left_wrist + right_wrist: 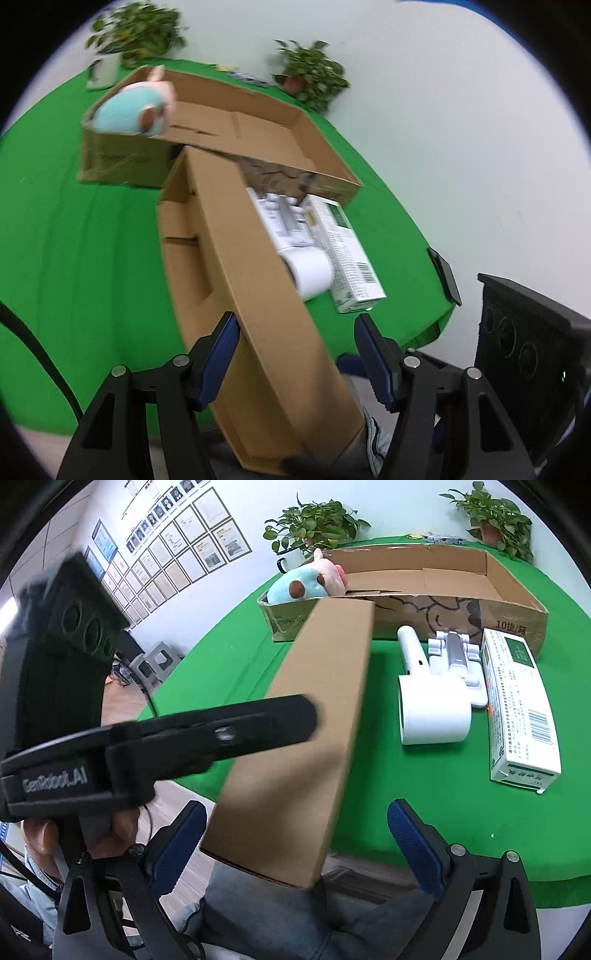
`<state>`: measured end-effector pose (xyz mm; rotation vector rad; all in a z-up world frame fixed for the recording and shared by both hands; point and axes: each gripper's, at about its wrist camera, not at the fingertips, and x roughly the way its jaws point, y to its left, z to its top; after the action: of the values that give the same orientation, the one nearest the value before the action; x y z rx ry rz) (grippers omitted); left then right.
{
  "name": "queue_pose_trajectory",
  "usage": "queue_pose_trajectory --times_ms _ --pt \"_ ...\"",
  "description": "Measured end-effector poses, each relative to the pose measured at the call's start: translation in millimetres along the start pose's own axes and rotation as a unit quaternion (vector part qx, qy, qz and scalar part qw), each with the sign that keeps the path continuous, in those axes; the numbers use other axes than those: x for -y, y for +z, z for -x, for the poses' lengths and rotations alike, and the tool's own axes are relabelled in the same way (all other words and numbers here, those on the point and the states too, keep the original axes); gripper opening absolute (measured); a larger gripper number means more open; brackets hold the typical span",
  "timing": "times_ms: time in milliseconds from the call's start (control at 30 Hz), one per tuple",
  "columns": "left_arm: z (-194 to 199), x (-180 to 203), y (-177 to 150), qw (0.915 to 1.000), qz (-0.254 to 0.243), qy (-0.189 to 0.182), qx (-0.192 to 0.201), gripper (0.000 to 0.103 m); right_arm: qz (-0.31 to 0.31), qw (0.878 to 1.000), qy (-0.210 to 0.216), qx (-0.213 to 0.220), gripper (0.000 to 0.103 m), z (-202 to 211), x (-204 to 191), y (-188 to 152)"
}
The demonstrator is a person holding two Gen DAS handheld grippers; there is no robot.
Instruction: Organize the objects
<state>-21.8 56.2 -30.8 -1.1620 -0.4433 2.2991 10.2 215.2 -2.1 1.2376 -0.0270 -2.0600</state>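
A long narrow cardboard box [236, 266] lies tilted between the fingers of my left gripper [295, 332], whose jaws are wide and not pressed on it. It also shows in the right wrist view [314, 716], with my right gripper [295, 823] open around its near end. The left gripper's body [166, 734] crosses in front of the box. Behind it stands a large open cardboard tray [509, 590] with a blue and pink plush toy [303, 581] at its left end. A white handheld device [432, 709], a white folding stand [456, 653] and a white-green carton [517, 701] lie on the green table.
Two potted plants [317, 524] [495, 513] stand at the back of the green table [443, 812]. A white mug [103, 72] is by the left plant. The table's near edge sits just above my knees. A wall of framed papers [177, 550] is at left.
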Motion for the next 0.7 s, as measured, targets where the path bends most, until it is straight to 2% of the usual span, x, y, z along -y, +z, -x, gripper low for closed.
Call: queue_pose_trajectory --times_ms 133,300,367,400,500,600,700 --pt "-16.4 19.8 9.9 0.9993 -0.025 -0.027 -0.008 0.063 -0.004 1.000 -0.013 0.012 0.099 1.3 8.3 2.5" --pt "-26.3 34.2 22.1 0.9982 -0.054 -0.026 -0.007 0.063 -0.033 0.998 -0.044 0.041 0.098 21.4 31.6 1.5" --pt "-26.6 31.4 20.5 0.9983 -0.054 -0.019 -0.011 0.063 -0.042 0.996 -0.056 0.050 0.092 27.2 42.0 1.4" --pt "-26.5 28.1 18.8 0.9985 -0.052 -0.015 -0.013 0.063 -0.044 0.996 -0.061 0.053 0.081 29.4 45.9 1.1" --pt "-19.6 7.8 10.5 0.9995 -0.030 0.001 -0.012 0.064 -0.047 0.995 -0.066 0.062 0.061 35.3 56.2 -0.6" --pt "-6.3 -15.0 2.2 0.9999 0.001 0.016 -0.001 0.063 -0.059 0.994 -0.056 0.069 0.059 35.6 61.2 -0.2" --pt "7.5 -36.3 -5.2 0.9989 0.027 0.036 0.008 0.063 -0.088 0.995 -0.002 0.055 0.056 28.3 68.2 2.3"
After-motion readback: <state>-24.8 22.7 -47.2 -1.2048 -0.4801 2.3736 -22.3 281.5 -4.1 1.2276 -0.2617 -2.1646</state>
